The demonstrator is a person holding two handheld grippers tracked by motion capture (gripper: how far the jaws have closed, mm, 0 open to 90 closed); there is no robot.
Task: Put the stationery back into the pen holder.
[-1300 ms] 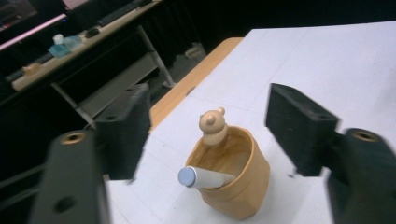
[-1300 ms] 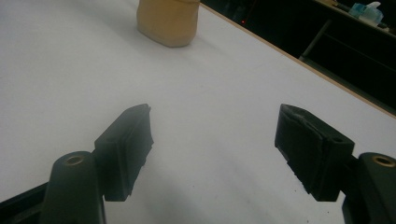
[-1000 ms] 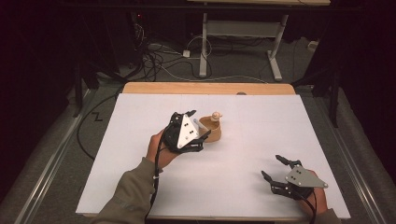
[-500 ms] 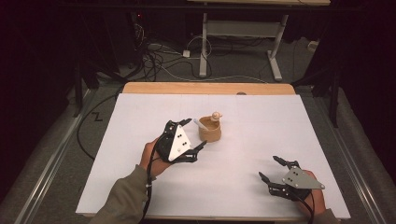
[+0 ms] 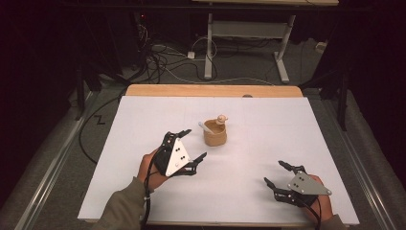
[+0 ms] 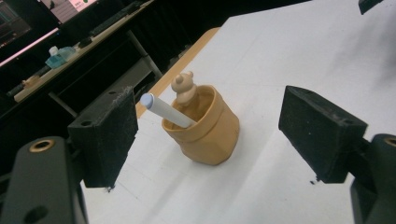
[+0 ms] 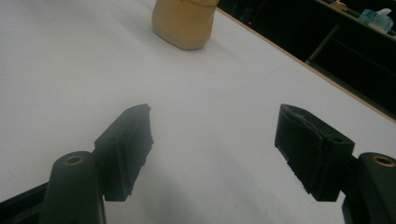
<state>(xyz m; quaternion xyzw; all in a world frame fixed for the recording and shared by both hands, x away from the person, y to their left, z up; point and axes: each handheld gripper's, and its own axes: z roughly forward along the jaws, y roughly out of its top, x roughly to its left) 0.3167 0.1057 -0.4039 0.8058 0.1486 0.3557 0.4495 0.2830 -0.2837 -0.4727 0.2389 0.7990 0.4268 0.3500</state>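
Tan cup (image 5: 215, 135) stands upright near the middle of the white table (image 5: 268, 120), toward the far side. A white stick (image 5: 206, 127) leans out of it to the left; a small tan figure (image 5: 221, 118) pokes up at its rim. Left gripper (image 5: 191, 145) sits just left of the cup and nearer the person, jaws wide apart, having just been opening, nothing between them. Right gripper (image 5: 276, 173) rests low at the near right corner, well apart from the cup, jaws spread and empty.

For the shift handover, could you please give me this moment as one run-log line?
left tool: open, empty, near cup | cup: upright, holds white stick and figure-topped piece | right tool: open, empty
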